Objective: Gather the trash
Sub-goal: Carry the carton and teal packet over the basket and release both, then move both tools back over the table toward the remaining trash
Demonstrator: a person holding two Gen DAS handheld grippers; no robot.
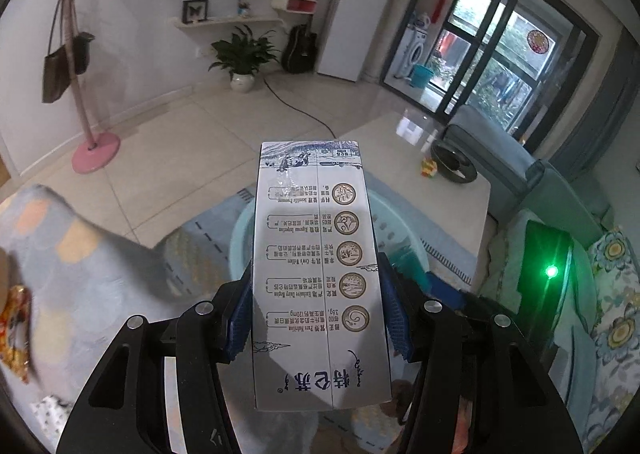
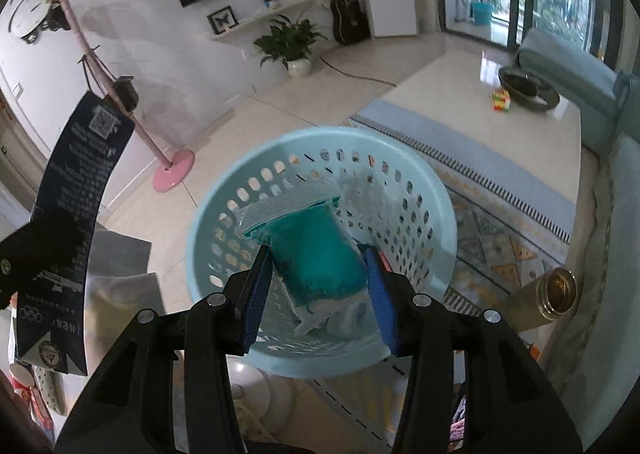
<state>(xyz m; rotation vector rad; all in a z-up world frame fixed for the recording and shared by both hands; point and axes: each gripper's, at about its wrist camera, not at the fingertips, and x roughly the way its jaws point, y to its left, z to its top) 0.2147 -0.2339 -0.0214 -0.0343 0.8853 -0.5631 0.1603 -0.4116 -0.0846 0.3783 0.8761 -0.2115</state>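
Right wrist view has one teal packet [image 2: 316,250] clamped in the right gripper [image 2: 320,286], its long axis running out along the fingers, hanging directly over the one pale blue basket [image 2: 224,182] just below. Off to the left, the left gripper [image 1: 318,310] clamps one milk carton [image 1: 320,274] lengthwise, the basket ahead of and beneath it, so the right hand looks nearer the drop.

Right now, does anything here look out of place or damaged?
Mostly what the tools carry. The right tool holds a crumpled teal packet with a torn white edge, over the light blue basket. The left tool grips a milk carton. A gold open-topped bottle lies tipped on the rug.
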